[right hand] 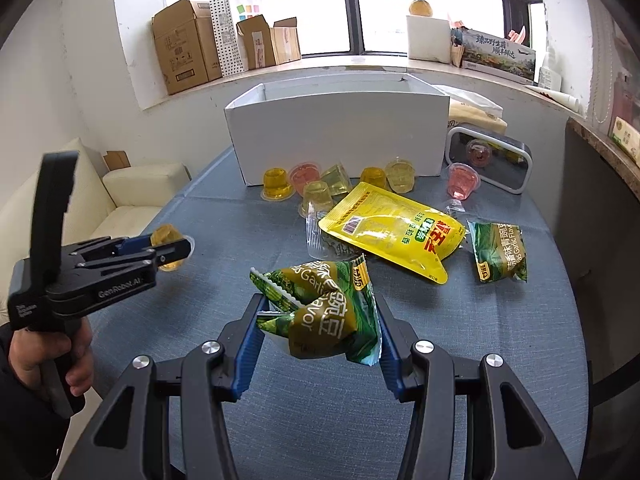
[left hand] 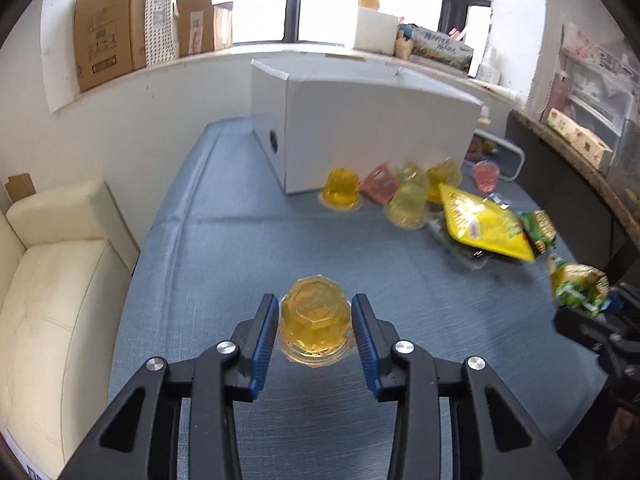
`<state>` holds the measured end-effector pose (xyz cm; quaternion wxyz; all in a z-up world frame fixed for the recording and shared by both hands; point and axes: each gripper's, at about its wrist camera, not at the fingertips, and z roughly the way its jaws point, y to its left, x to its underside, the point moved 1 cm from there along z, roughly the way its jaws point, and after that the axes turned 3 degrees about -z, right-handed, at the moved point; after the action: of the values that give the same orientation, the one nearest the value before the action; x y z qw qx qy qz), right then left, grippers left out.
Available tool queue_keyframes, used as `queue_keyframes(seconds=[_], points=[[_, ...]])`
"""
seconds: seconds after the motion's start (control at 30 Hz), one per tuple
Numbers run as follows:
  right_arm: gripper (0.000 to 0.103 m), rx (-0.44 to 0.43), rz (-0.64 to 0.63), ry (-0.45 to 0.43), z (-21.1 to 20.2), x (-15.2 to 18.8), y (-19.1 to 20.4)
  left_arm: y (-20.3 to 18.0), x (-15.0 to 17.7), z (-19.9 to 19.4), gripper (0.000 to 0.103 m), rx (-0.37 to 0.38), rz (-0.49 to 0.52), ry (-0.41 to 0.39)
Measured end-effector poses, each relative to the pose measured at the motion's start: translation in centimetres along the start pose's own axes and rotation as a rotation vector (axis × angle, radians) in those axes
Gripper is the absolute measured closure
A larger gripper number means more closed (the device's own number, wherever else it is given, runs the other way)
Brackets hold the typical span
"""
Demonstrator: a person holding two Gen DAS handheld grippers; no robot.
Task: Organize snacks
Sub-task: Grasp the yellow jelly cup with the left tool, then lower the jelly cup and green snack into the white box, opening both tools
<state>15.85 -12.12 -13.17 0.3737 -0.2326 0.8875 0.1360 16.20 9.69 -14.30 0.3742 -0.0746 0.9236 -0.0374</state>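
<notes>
On the left, the left gripper (left hand: 315, 322) has its blue pads pressed against both sides of an amber jelly cup (left hand: 314, 320), which sits inverted between the jaws, faceted base up and wide sealed rim down; its axis runs upright, across the line of the fingers, and from the right wrist view it appears to hang just clear of the blue tablecloth (left hand: 208, 240), though that gap is hard to judge. Ahead of these jaws and well apart stands the open white box (left hand: 360, 128), with more jelly cups (left hand: 342, 190) clustered at its near wall. To the right, the right gripper (right hand: 318, 332) is clamped on a crumpled green snack packet (right hand: 324, 312) at a middling width, the packet bulging up and forward out of the jaws, its serrated end tilted up to the left and its long axis lying roughly across the fingers. Beyond those jaws lie a yellow pouch (right hand: 392, 228), long axis slanting from near right to far left, and a second green packet (right hand: 498, 252) further right. The step in hand looks like pick-up finished on both sides; the next move likely calls for carrying each item forward over the box rim and letting go there, keeping the cup squarely gripped so it does not slip.
</notes>
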Motion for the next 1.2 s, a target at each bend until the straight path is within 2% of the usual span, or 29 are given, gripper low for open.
queue_keyframes(seconds=[0.17, 0.33, 0.63, 0.77, 0.9, 1.07, 1.17, 1.2], points=[[0.048, -0.008, 0.013, -0.013, -0.1, -0.9, -0.7, -1.4, -2.0, -1.4, 0.061, 0.018, 0.024, -0.033], [0.048, -0.016, 0.02, -0.053, -0.3, -3.5, -1.9, -2.8, -5.1, -2.4, 0.061, 0.037, 0.02, -0.055], [0.048, -0.025, 0.023, -0.152, 0.8, -13.2, -4.8, -4.8, -12.9, -2.9, 0.061, 0.044, 0.063, -0.126], [0.048, -0.03, 0.043, -0.155, 3.2, -18.1, -6.2, -5.3, -17.0, -1.0, 0.061, 0.047, 0.083, -0.129], [0.048, -0.015, 0.041, -0.099, 6.9, -21.9, -7.3, -4.8, -20.9, 1.7, 0.061, 0.039, 0.078, -0.119], [0.048, -0.018, 0.021, -0.043, 11.4, -24.7, -8.5, -4.1, -23.8, 5.4, 0.061, 0.036, 0.069, -0.085], [0.048, -0.051, 0.038, -0.013, 13.5, -25.4, -9.4, -3.5, -24.5, 7.7, 0.061, 0.033, 0.053, -0.051], [0.047, -0.037, 0.04, -0.005, 13.9, -25.5, -9.5, -3.3, -24.4, 8.3, 0.058, 0.042, 0.052, -0.034]])
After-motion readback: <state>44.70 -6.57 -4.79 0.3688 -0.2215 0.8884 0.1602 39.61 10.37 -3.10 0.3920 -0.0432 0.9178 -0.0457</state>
